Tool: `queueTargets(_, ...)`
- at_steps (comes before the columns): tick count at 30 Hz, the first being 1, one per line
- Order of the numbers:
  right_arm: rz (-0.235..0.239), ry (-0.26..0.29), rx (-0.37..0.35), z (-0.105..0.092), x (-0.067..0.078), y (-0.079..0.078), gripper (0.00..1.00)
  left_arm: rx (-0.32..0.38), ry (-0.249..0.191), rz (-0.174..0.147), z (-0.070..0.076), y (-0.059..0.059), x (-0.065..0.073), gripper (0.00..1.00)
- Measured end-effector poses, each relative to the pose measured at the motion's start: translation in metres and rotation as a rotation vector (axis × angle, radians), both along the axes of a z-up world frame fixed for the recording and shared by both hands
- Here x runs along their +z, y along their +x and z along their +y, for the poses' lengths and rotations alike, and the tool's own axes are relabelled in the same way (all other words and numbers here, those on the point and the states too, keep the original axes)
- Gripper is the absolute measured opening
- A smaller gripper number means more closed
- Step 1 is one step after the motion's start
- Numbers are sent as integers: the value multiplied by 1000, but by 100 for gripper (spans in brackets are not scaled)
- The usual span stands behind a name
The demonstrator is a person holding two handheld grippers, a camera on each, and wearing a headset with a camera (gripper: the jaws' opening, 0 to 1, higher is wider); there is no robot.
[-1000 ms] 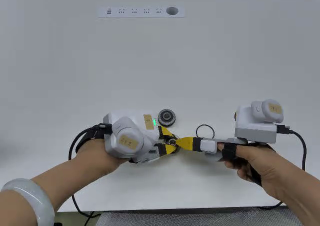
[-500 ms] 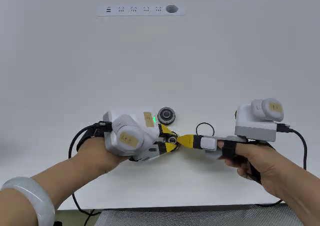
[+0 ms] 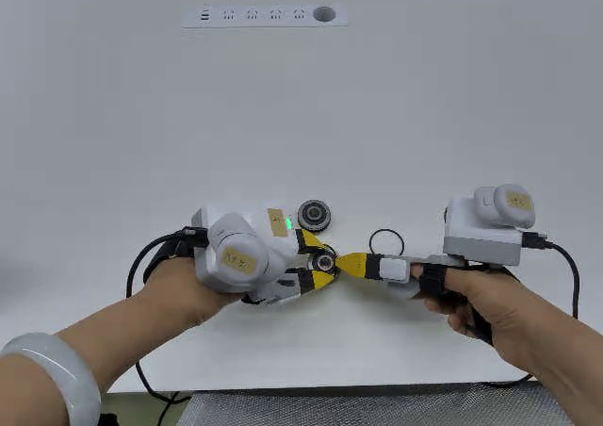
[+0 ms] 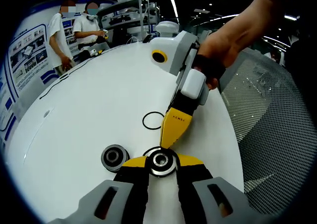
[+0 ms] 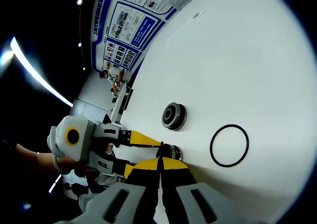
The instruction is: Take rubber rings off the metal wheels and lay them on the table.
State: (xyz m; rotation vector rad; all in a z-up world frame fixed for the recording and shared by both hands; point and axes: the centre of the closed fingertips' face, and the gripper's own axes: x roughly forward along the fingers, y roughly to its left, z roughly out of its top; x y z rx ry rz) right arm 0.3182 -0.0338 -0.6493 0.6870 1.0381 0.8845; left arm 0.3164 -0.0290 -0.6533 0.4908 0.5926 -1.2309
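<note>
My left gripper [image 3: 318, 267] [image 4: 161, 165] is shut on a small metal wheel [image 3: 325, 260] [image 4: 161, 160] with a black rubber ring around its rim, held just above the table. My right gripper [image 3: 345, 263] [image 5: 159, 163] comes in from the right with its yellow jaws shut, and their tip touches that wheel [image 5: 171, 152] at the rim. Whether the tip pinches the ring I cannot tell. A second wheel [image 3: 314, 215] [image 4: 115, 157] [image 5: 174, 116] lies on the table just behind. One loose rubber ring [image 3: 386, 243] [image 4: 153, 120] [image 5: 229, 144] lies flat to the right of it.
A white power strip [image 3: 266, 16] lies at the far side of the white table [image 3: 283, 124]. Black cables trail from both grippers near the table's front edge [image 3: 311, 386]. People stand beyond the table's far end [image 4: 74, 30].
The left gripper has rolled slightly with the wheel in it. The right gripper's tip stays at the wheel's rim. The loose ring and the second wheel have not moved.
</note>
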Motion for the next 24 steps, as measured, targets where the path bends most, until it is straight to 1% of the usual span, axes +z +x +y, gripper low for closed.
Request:
queueTargets(2, -2, -1, 2, 0, 0, 0, 2, 4, -5, -10, 0, 0, 2, 26)
queueTargets(7, 1, 2, 3, 1, 1, -1, 2, 12, -6, -18, 3, 2, 3, 29)
queueTargets(13, -2, 9, 6, 2, 4, -3, 2, 28, 1, -16, 9, 3, 1, 35)
queueTargets(24, -8, 27, 5, 5, 12, -4, 2, 42, 16, -9, 18, -1, -2, 36)
